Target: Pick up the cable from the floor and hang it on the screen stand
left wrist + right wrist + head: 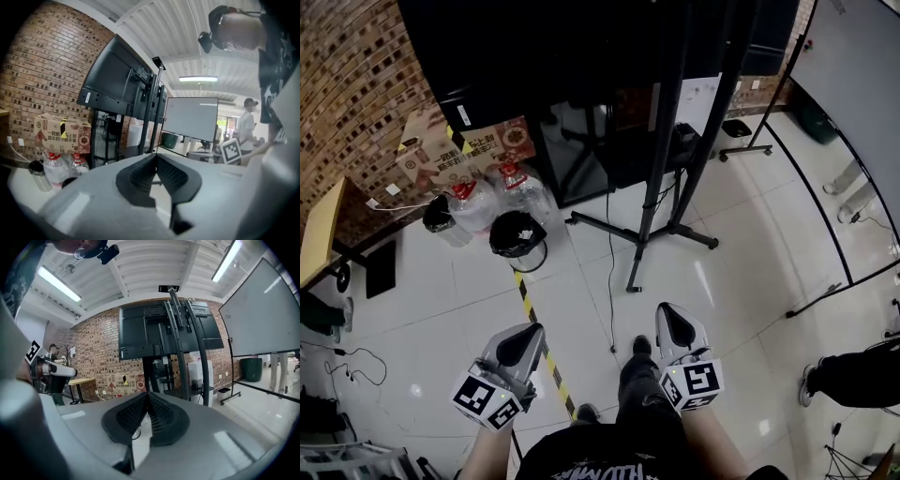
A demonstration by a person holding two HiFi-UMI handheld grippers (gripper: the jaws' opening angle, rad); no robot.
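Note:
A thin black cable lies on the white tiled floor, running from the stand's feet toward me. The black screen stand rises on spread legs with a dark screen mounted on it. It also shows in the left gripper view as the screen stand, and in the right gripper view as the screen stand. My left gripper and right gripper hover low in front of me, either side of the cable's near end and well short of the stand. Both are shut and hold nothing: left gripper, right gripper.
A black bin, wrapped water bottles and a cardboard box sit left of the stand by the brick wall. Yellow-black tape crosses the floor. A whiteboard on a stand is at the right, with another person's legs near it.

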